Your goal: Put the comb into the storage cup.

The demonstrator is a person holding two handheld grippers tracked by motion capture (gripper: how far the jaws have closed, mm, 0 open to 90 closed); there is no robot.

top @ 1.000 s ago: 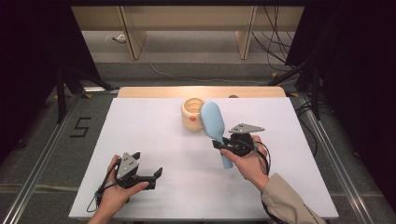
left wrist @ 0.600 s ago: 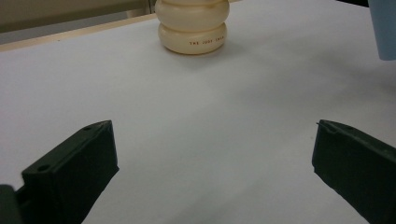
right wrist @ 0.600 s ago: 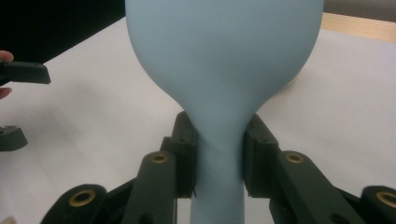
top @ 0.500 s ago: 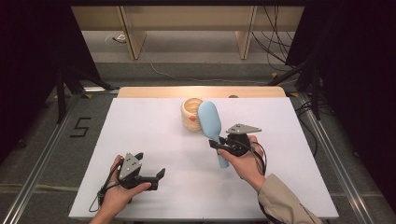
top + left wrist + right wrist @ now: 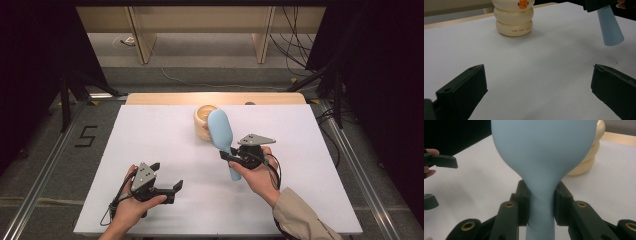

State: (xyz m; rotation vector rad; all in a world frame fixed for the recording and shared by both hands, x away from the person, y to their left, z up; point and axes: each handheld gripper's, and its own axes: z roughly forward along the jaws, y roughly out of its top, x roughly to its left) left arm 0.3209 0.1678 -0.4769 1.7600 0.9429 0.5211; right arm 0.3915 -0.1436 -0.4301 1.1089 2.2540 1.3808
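Above the tabletop, the right gripper clamps a blue paddle by its neck. Left gripper stands wide open, empty. Cream ringed pot stands just behind the paddle.

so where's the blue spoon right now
In the high view the blue spoon sits right of table centre, clamped by its handle in the right gripper, its head against the cream jar.

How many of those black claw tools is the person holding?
2. The left claw hovers open and empty over the white table near its front edge; the right claw is farther right, clamped on the light blue paddle beside the cream jar.
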